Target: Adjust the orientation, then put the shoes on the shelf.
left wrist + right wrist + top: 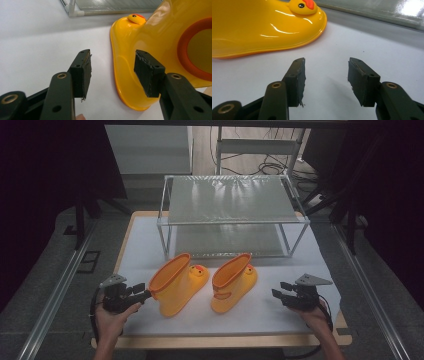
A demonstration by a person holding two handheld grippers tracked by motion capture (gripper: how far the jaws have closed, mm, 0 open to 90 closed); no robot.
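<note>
Two glossy yellow rubber boots with orange-rimmed openings and little duck faces on the toes lie side by side on the white counter [280, 315], in front of a two-tier wire-frame shelf rack [232, 215], and neither tier carries anything yet, so as I read it the job of getting them up there has barely begun. The left boot [176, 285] sits tipped on its side, mouth toward the left claw [141, 292], whose jaws stand wide apart right at the orange rim, nothing gripped; in the left gripper view the sole edge [125, 82] lies between the pads. The right boot [232, 281] lies just beside its mate, untouched. The right claw [278, 290] hangs low over the counter, near that boot but apart from it, jaws spread wide, empty. Both forearms come in low, hands wrapped round the handles, claws pointing inward at the boots.
</note>
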